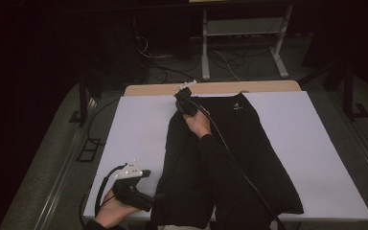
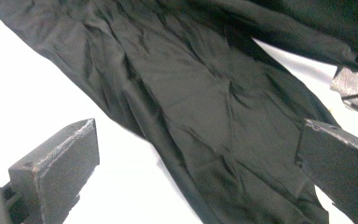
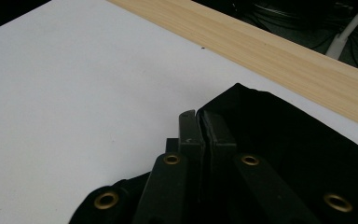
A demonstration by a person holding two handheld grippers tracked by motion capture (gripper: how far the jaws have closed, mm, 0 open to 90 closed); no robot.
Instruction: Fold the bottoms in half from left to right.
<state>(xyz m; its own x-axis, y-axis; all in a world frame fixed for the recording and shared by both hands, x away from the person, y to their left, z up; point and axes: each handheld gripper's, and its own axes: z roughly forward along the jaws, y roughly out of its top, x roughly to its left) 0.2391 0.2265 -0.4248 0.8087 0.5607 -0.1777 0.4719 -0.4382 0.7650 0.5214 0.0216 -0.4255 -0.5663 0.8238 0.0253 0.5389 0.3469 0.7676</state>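
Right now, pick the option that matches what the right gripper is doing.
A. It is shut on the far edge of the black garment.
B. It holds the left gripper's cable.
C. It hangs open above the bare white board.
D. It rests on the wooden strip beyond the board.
A: in the right gripper view the right gripper has its jaws pressed together on the top edge of the black garment, near the white board.

The garment [image 1: 239, 158] lies on the table [image 1: 139, 129], right of its middle, reaching from the far edge to the near one. The right gripper [image 1: 184, 103] sits at its far left corner (close to the far edge). The left gripper [image 1: 146, 191] lies near, just left of the garment.
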